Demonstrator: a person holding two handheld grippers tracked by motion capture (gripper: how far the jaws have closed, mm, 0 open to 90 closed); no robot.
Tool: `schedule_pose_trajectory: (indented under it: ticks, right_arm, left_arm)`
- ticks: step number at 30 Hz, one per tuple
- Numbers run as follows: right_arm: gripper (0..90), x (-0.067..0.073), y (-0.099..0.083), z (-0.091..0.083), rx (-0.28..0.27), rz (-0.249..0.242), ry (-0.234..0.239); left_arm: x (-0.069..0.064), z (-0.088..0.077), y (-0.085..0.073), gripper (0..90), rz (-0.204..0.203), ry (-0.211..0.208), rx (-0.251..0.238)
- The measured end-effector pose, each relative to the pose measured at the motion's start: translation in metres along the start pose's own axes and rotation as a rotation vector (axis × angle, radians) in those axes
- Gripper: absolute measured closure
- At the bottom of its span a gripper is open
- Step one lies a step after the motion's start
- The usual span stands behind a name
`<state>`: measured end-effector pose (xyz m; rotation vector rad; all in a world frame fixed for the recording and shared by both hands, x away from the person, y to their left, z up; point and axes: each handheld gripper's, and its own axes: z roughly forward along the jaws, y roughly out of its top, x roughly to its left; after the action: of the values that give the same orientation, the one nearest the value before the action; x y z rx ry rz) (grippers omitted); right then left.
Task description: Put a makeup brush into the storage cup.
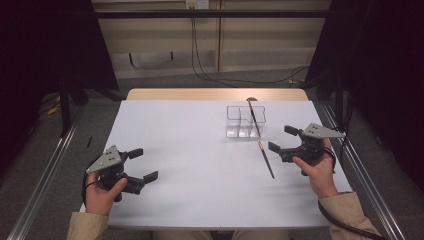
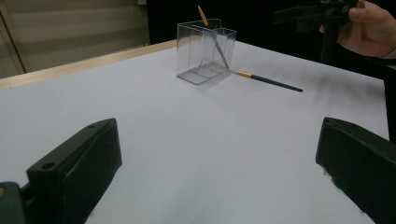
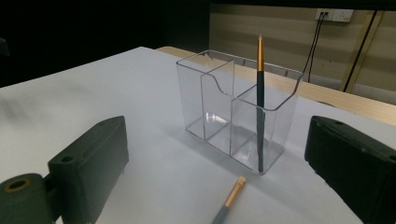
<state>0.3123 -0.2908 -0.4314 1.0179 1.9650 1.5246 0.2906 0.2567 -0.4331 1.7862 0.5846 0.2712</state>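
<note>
Presently on the white table (image 1: 190, 165), itemised:

1. Clear organiser (image 1: 245, 121), far-right area, w/ dividers inside. One brush (image 3: 260, 107) stands in its end compartment, gold end up, leaning on the rim.
2. Second brush (image 1: 265, 159), lying flat on the tabletop just in front of the organiser, gold ferrule toward it (apart from it, not touching).
3. Right gripper (image 1: 279, 140), held near the lying brush; jaws wide apart, nothing between them.
4. Left gripper (image 1: 143, 164), near-left corner, well apart from both brushes; jaws likewise spread, empty.
</note>
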Motion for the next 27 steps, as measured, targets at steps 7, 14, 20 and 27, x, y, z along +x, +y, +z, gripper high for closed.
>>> schedule_pose_trajectory:
  ticks: [7, 14, 20, 27]
  right_arm:
    - [6.4, -0.001, 0.002, 0.009, 0.003, 0.003, -0.006]
    - [6.5, -0.002, 0.003, 0.018, 0.005, 0.001, -0.003]
    - [6.5, -0.002, 0.004, 0.025, 0.02, -0.001, -0.005]
    - [6.6, -0.001, 0.006, 0.032, 0.024, 0.0, -0.003]
  left_arm:
    - [0.0, 0.001, 0.0, 0.2, 0.002, 0.0, 0.001]
    - [0.0, 0.003, 0.0, 0.2, 0.004, -0.009, 0.005]
    - [0.0, 0.002, -0.001, 0.3, -0.001, -0.006, 0.003]
    - [0.001, 0.001, -0.001, 0.3, -0.003, -0.005, -0.003]
